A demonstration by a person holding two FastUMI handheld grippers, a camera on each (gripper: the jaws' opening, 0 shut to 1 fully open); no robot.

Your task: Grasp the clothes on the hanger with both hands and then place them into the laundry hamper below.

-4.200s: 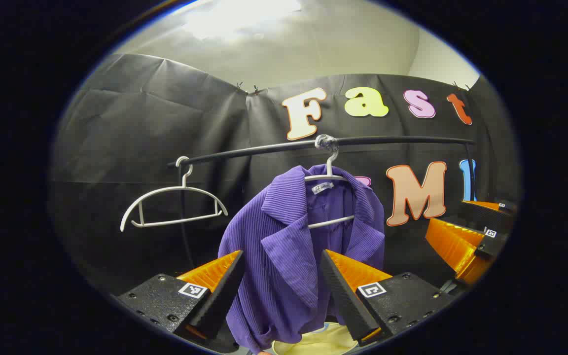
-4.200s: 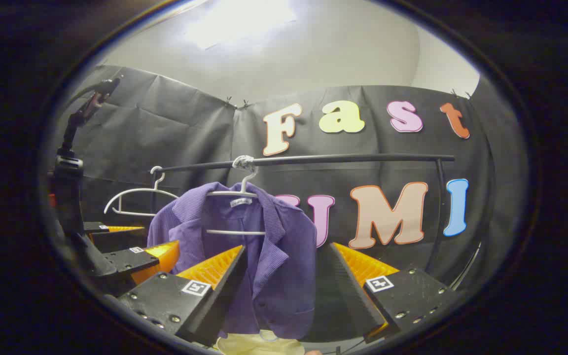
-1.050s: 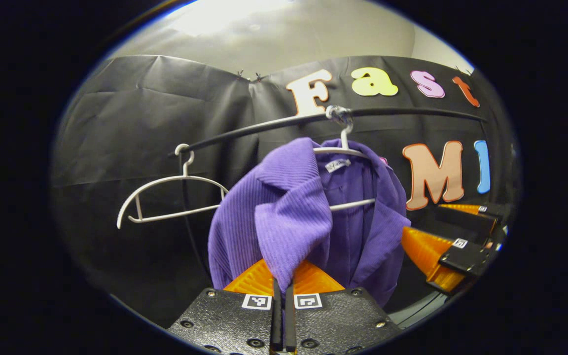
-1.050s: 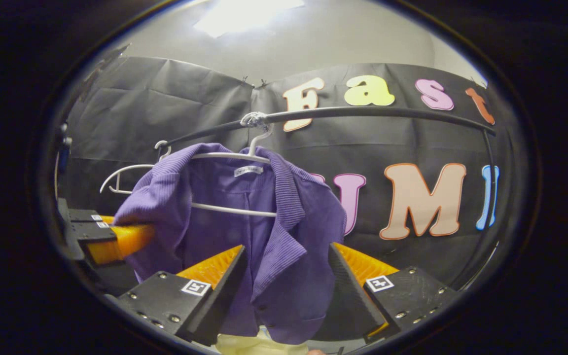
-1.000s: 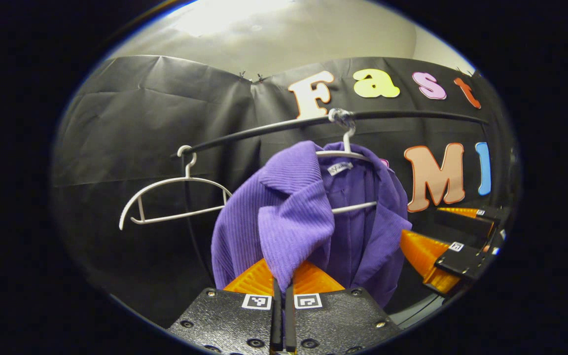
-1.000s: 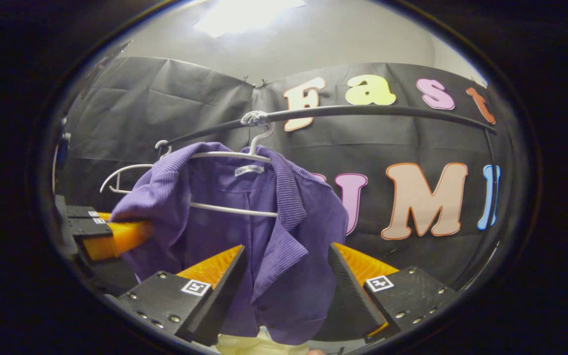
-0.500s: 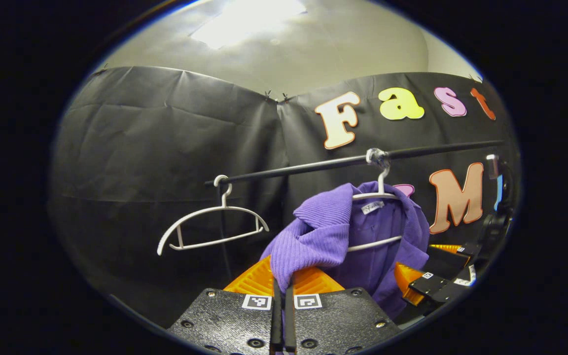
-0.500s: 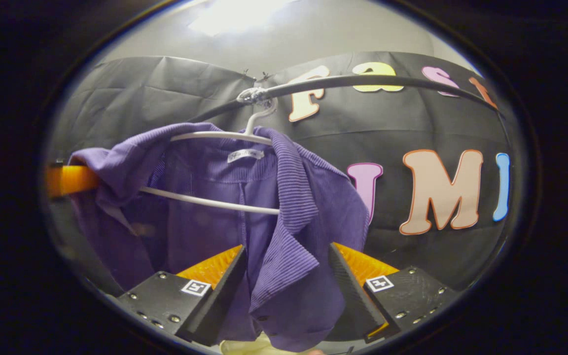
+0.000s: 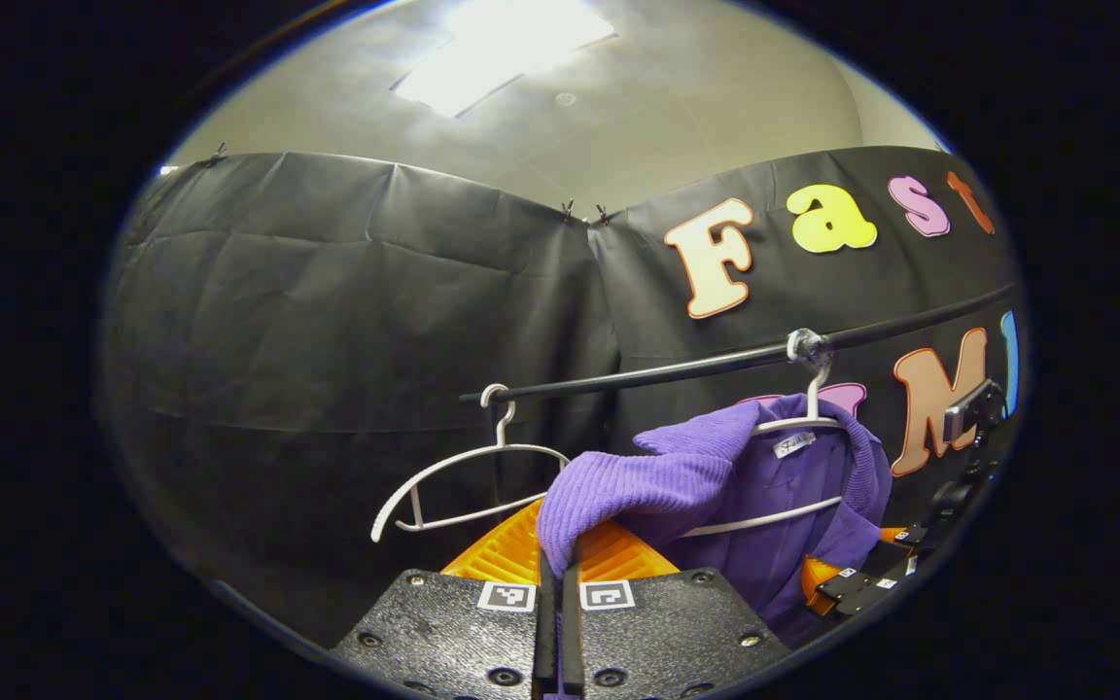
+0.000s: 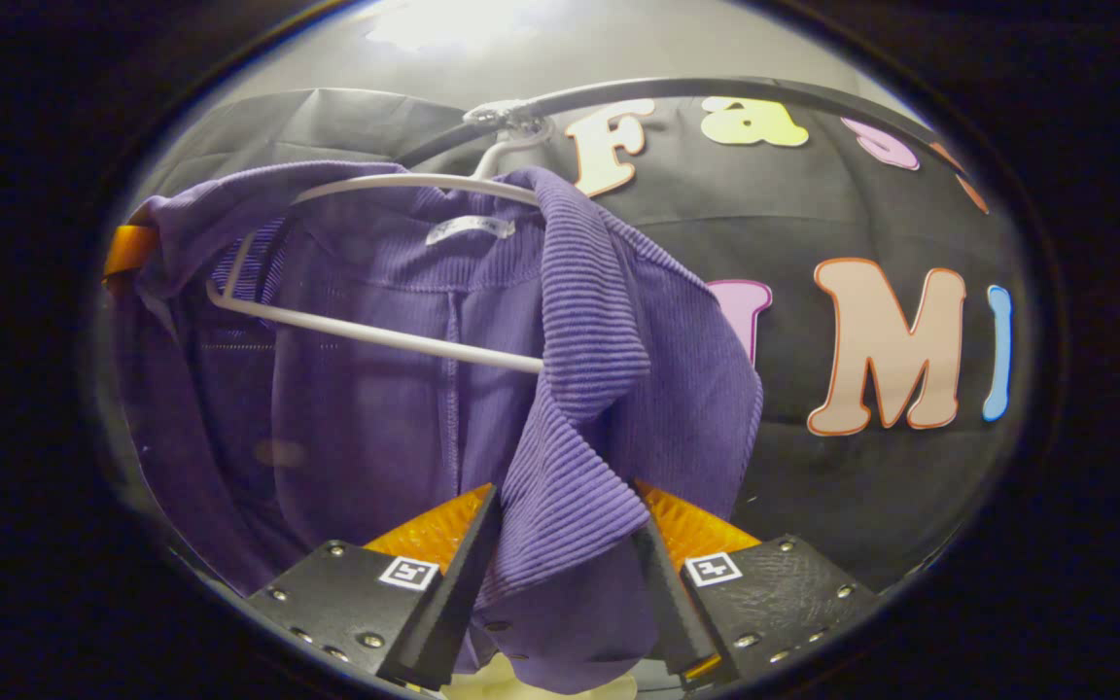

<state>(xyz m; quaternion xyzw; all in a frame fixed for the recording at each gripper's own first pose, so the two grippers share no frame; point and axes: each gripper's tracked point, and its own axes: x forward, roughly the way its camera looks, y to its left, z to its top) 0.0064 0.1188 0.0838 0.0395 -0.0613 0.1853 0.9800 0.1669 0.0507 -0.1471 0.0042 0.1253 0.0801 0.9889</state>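
the left gripper is clenched on a fold of the purple jacket — pulled sideways off its hanger. the right gripper is spread wide, the jacket's lapel between its fingers, not pinched.

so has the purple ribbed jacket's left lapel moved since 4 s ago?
Yes. The purple ribbed jacket lapel, pinched by the left gripper, has been drawn sideways off the white hanger.

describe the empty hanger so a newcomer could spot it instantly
Follow the black horizontal clothes rail across the booth. Two white plastic hangers hook onto it; the bare one hangs at the rail's end, beside the one carrying the purple ribbed jacket. It alone holds no garment.
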